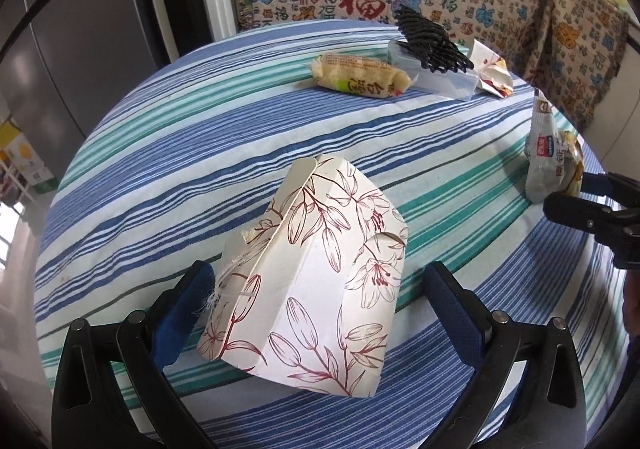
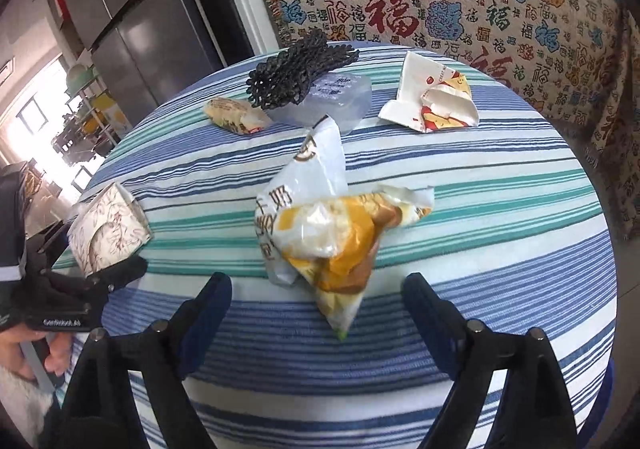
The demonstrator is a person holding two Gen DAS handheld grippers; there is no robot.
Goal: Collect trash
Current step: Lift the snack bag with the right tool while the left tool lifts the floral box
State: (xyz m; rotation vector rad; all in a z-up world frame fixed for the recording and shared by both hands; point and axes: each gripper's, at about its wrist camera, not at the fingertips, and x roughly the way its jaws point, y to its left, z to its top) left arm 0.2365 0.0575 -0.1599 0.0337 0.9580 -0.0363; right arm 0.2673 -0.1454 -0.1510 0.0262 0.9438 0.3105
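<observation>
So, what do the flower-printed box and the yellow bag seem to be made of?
Flower-printed box: likely thin matte cardboard, judging by its crisp folds and interlocking flaps. Yellow bag: probably glossy plastic film, since it is crumpled, partly translucent and catches the light.

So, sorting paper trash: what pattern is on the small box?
Dark red lily line drawings on white box; left wrist view.

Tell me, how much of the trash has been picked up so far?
Nothing looks collected yet. The left gripper sits open around the floral paper box, and the right gripper is open around the crumpled snack bag; neither is clamped. Left on the striped tablecloth are the wrapped bun, the black foam net on a clear plastic container, and the torn paper carton.
</observation>
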